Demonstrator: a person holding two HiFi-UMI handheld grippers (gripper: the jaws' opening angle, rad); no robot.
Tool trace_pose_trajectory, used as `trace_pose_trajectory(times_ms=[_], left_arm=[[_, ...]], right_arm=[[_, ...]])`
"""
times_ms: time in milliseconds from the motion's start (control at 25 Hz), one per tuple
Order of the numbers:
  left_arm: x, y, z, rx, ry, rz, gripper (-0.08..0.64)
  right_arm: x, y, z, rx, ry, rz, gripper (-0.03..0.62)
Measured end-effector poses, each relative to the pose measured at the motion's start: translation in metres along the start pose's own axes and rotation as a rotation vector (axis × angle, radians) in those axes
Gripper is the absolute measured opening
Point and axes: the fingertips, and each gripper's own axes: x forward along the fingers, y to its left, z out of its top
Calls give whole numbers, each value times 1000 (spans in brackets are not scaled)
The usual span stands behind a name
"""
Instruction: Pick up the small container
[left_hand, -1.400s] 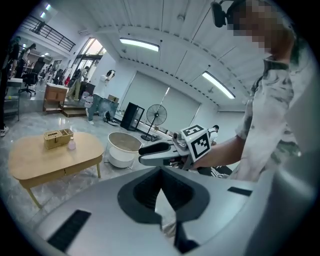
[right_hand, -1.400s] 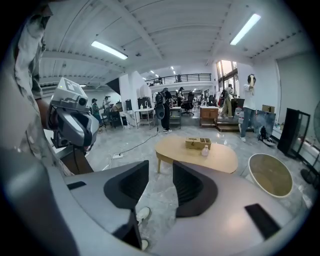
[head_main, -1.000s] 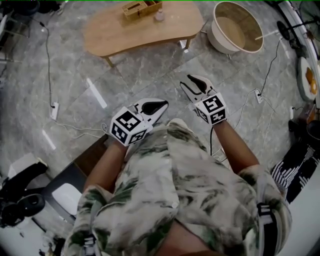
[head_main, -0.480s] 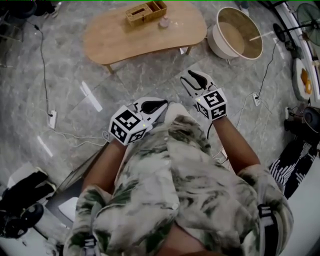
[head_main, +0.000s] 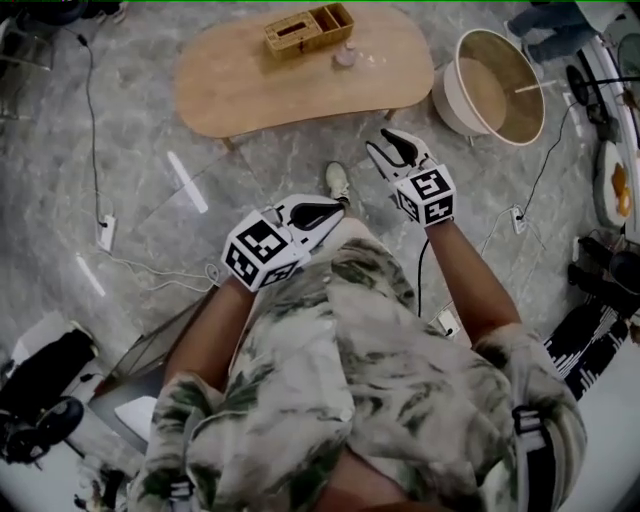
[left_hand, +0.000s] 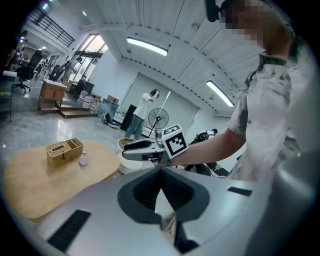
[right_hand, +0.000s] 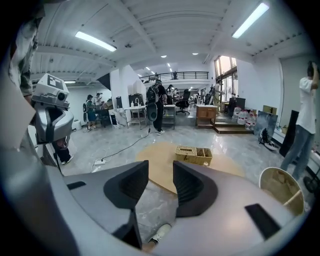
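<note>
The small container (head_main: 345, 55), a pale pink pot with a lid, stands on the low wooden table (head_main: 250, 90) beside a wicker basket (head_main: 308, 28). In the left gripper view the small container (left_hand: 83, 159) sits to the right of the basket (left_hand: 64, 151). My left gripper (head_main: 333, 208) is held in front of my chest, short of the table, jaws shut and empty. My right gripper (head_main: 381, 141) is higher and nearer the table's front edge, open with nothing between its pads. In the right gripper view the basket (right_hand: 193, 154) shows past the jaws, but the container is hidden.
A large round beige tub (head_main: 490, 70) stands on the floor right of the table. Cables and power strips (head_main: 105, 232) lie on the grey marble floor. My shoe (head_main: 338, 181) shows below the table edge. People and a fan (left_hand: 158, 119) stand far off.
The table, basket and container have come nearer and lower in the head view as I step forward. A shoe has come into sight. Both grippers hold the same jaw state.
</note>
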Motion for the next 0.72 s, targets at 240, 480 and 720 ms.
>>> trace_pose_trajectory(times_ms=[240, 480, 720], left_arm=[[39, 60, 30, -35, 9, 8, 21], [81, 105, 42, -63, 45, 2, 21], [118, 145, 55, -114, 41, -6, 21]], right_arm=[[69, -68, 1, 3, 13, 17, 172], [123, -123, -11, 26, 26, 33, 173], [174, -177, -25, 46, 41, 25, 173]])
